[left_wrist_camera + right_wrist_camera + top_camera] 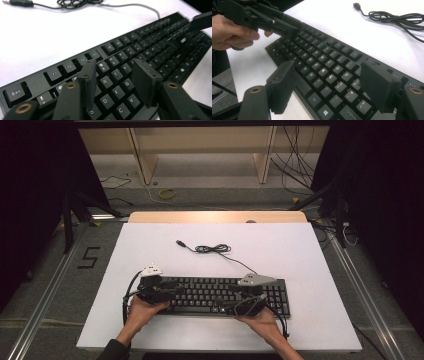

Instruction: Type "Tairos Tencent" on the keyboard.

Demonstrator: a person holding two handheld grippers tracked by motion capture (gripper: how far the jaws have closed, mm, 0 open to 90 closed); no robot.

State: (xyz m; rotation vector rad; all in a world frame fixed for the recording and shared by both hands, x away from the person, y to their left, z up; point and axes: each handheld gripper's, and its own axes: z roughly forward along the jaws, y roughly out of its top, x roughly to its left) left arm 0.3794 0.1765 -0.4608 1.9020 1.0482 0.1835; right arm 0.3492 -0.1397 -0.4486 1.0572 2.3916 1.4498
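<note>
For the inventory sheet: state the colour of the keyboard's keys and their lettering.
The keyboard has black keys with white lettering, clearest in the left gripper view.

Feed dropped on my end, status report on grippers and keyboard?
Left gripper open over keyboard left end. Right gripper open over its right half. Cable coiled behind, clear of both.

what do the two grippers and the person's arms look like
Both the left gripper and right gripper are black, each with two flat black jaws fixed by brass-coloured rivets, a grey three-cornered plate on top and a black cable trailing back. A dark sleeve covers the left forearm; the hands are bare.
</note>
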